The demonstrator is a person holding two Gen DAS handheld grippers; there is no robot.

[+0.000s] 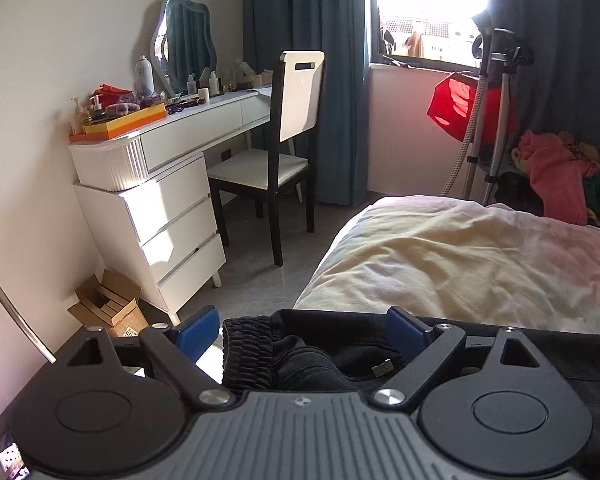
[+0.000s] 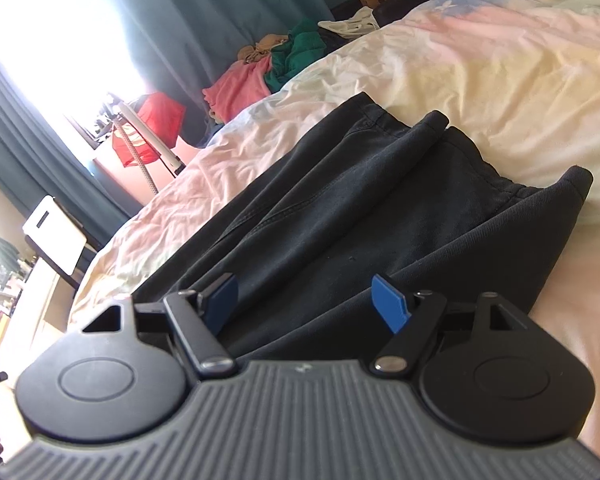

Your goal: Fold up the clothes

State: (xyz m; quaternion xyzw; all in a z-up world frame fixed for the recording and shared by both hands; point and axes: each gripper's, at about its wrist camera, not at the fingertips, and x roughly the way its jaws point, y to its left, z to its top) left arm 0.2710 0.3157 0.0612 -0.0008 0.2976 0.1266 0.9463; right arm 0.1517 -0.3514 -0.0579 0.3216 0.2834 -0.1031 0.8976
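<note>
The dark trousers (image 2: 340, 208) lie spread along the near edge of the bed (image 2: 500, 72), on a pale crumpled quilt (image 1: 460, 260), legs running away from the right tool and ending in two hems. The ribbed elastic waistband (image 1: 246, 344) sits bunched between the fingers of the left tool (image 1: 304, 328). Both tools stand wide open: the left tool's blue pads (image 1: 198, 330) flank the waistband without pinching it, and the right tool (image 2: 312, 300) hovers over the upper leg cloth with nothing between its fingers.

The fabric looks like a soft, medium-weight cotton twill: limp, not slippery, likely to sag and crease wherever it is unsupported. The thick waistband and the stitched hems seem the firmest places to pinch; a grip on single-layer cloth mid-leg would probably drag only the top layer.

Beyond the bed stand a chair (image 1: 288, 128), a white dressing table (image 1: 188, 132) and a heap of other clothes (image 2: 260, 76).
</note>
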